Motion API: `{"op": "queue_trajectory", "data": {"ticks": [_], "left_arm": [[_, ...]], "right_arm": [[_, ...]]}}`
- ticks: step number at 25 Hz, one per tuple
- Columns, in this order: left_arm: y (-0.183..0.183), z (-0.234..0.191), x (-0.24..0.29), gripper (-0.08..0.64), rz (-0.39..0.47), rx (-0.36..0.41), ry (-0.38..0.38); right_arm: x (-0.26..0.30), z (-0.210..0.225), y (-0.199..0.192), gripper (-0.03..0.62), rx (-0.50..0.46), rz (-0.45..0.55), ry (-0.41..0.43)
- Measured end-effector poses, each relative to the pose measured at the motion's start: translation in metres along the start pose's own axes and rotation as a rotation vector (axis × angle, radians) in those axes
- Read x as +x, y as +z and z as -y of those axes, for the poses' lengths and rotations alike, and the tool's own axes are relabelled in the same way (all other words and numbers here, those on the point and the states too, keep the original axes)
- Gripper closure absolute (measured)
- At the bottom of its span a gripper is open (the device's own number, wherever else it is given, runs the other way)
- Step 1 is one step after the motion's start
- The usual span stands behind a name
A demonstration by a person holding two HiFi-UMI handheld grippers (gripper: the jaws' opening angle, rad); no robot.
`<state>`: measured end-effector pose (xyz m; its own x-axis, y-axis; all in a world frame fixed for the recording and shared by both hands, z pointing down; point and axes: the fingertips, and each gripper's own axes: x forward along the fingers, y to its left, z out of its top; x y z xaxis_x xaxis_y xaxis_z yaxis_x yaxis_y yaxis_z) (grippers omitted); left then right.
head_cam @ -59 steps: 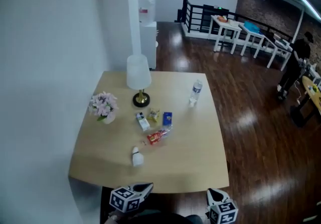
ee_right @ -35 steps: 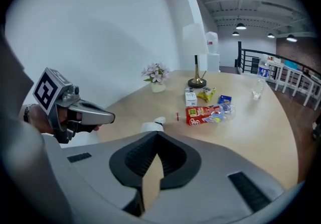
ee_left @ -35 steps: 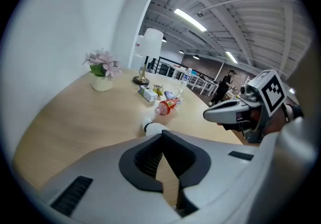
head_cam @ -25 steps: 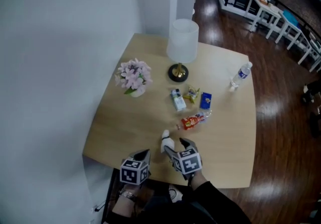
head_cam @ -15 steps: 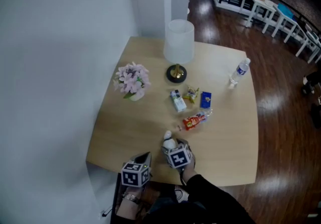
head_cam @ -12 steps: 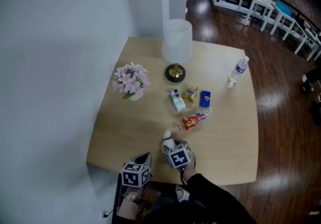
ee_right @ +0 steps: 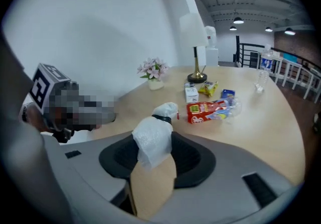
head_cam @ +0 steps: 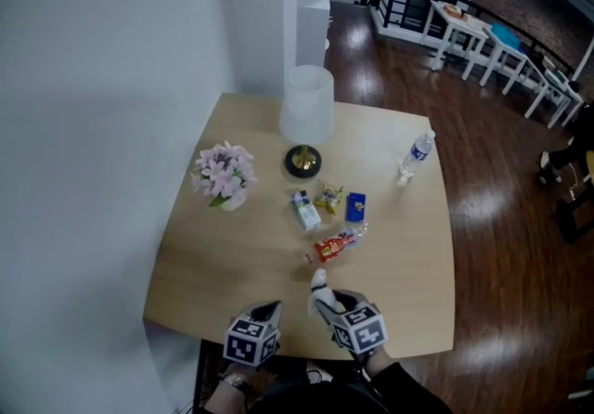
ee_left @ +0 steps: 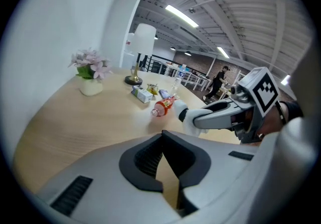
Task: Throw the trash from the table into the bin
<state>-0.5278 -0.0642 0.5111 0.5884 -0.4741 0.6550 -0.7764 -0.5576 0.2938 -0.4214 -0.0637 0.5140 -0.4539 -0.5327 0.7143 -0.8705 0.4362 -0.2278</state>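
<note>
My right gripper (head_cam: 325,297) is shut on a crumpled white plastic piece with a black band (ee_right: 153,135) near the table's front edge. Its jaws have just been closing, with that piece between them. The white piece (head_cam: 319,283) sticks out ahead of the fingertips. In the left gripper view the right gripper (ee_left: 200,116) shows with the piece at its tip. My left gripper (head_cam: 270,312) hovers at the table's front edge, shut and holding nothing. Farther in lie a red-labelled bottle (head_cam: 334,243), a white carton (head_cam: 303,210), a yellow wrapper (head_cam: 329,197) and a blue packet (head_cam: 355,206). No bin is in view.
On the wooden table (head_cam: 195,254) stand a white lamp (head_cam: 306,106), a pot of pink flowers (head_cam: 223,173) and a water bottle (head_cam: 413,154). A white wall runs along the left. Dark wood floor lies to the right, with white tables farther back.
The right gripper came over the white piece lying near the front edge, closed on it, and now holds it a little to the right. The left gripper stayed at the edge.
</note>
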Motion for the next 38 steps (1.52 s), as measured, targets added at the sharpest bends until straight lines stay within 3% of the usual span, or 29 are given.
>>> {"op": "queue_trajectory", "data": {"ticks": [6, 15, 21, 28, 38], "left_arm": [[0.016, 0.059, 0.025, 0.560, 0.000, 0.090, -0.126], [0.033, 0.159, 0.065, 0.560, -0.028, 0.296, -0.317], [0.038, 0.228, 0.092, 0.560, -0.045, 0.381, -0.340], [0.030, 0.313, 0.137, 0.560, -0.108, 0.406, -0.335], [0.004, 0.453, 0.208, 0.560, -0.229, 0.460, -0.398]], "right_arm": [[-0.078, 0.034, -0.025, 0.411, 0.001, 0.070, -0.123], [-0.159, 0.076, -0.064, 0.411, 0.113, 0.185, -0.284], [-0.199, 0.120, -0.095, 0.413, 0.174, 0.233, -0.302], [-0.243, 0.179, -0.142, 0.413, 0.226, 0.260, -0.264], [-0.321, 0.283, -0.239, 0.413, 0.410, 0.279, -0.312]]}}
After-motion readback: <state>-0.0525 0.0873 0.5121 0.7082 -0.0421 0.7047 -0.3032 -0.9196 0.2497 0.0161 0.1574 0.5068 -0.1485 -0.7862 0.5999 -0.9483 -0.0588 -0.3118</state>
